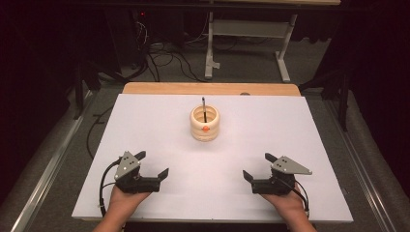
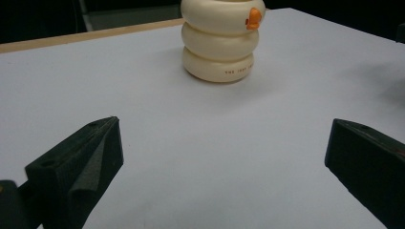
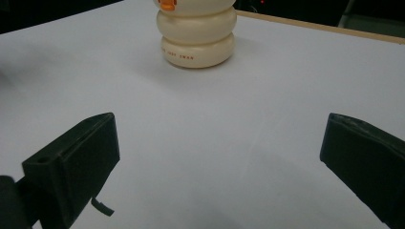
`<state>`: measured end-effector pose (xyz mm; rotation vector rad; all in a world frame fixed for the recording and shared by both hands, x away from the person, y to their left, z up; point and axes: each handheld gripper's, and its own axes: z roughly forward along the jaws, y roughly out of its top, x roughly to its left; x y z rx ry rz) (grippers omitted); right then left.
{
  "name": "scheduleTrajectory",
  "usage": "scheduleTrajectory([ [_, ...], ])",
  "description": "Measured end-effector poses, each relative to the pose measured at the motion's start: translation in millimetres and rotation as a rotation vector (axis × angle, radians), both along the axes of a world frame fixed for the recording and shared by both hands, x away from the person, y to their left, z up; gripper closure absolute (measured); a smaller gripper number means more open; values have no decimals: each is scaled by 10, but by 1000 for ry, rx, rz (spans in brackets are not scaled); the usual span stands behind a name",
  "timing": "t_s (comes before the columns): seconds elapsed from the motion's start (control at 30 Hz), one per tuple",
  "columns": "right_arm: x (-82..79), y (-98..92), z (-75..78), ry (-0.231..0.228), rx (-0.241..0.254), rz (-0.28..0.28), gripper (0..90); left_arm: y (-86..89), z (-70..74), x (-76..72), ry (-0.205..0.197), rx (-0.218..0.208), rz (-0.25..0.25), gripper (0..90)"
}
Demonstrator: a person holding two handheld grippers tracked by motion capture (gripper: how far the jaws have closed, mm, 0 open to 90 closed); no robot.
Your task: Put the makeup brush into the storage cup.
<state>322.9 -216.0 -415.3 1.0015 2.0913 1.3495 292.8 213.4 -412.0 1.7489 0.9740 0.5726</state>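
Observation:
A cream, ring-stacked holder (image 1: 205, 123) with a small orange mark on its front stands upright at the middle of the white table (image 1: 145, 125); a dark pen (image 1: 204, 107) sticks up out of it. The same holder (image 2: 220, 40) appears far ahead in the left gripper view, and the holder (image 3: 197, 33) sits far ahead in the right gripper view too. My left gripper (image 1: 153, 164) rests near the front left, open, nothing between its jaws. Near the front right my right gripper (image 1: 256, 166) is open and holds nothing. Both point inward toward the holder.
A wooden strip (image 1: 212, 88) runs along the table's far edge. Beyond it are a white desk frame (image 1: 246, 36) and floor cables (image 1: 164, 60). Metal rails flank the table on both sides.

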Motion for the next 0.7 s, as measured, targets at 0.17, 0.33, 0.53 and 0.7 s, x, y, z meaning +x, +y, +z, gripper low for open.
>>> scheduleTrajectory([
  [0.17, -1, -18, 18, -10, 9, -8, 13, -44, 55, -32, -29, 41, -6, 0],
  [0.33, -7, -20, 29, -13, 12, -20, 13, -36, 82, -43, -41, 43, -28, 0],
  [0.53, -23, -26, 36, -18, 9, -30, 13, -30, 106, -46, -46, 40, -29, 0],
  [0.7, -26, -49, 35, -10, 14, -35, 13, -21, 118, -39, -49, 24, -22, 0],
])
